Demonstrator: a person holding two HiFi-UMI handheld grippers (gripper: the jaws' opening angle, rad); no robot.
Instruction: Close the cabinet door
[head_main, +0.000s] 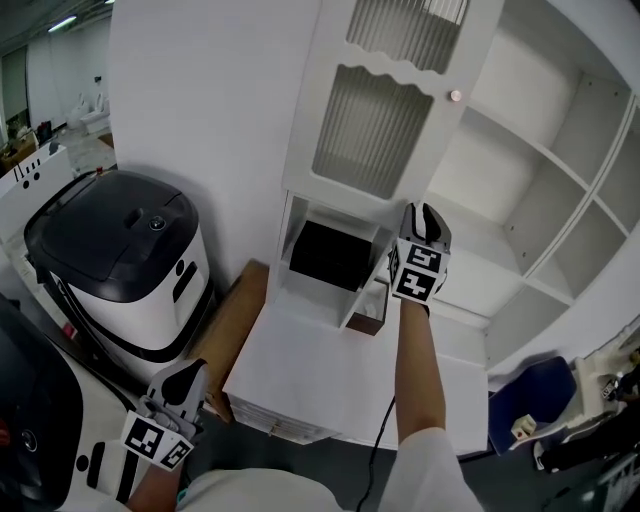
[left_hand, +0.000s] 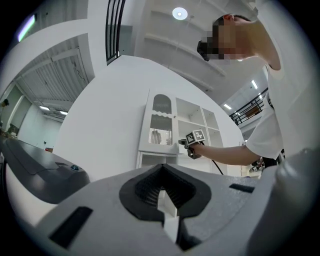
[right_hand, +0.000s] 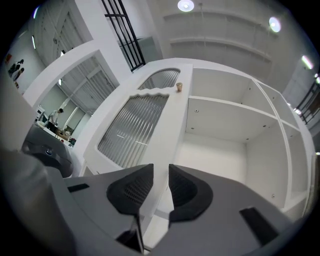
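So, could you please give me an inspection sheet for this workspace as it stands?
Surface: white cabinet top, bare where visible.
Job's things: cabinet door stands open; knob near its free edge.
Clutter: black-and-white appliance and brown board left of the cabinet.
Grippers: right gripper appears closed on the door's free edge; left gripper shut, empty, held low.
Cables: one black cable hangs below the right arm.
Surroundings: open white shelves beside the door; blue chair at right.
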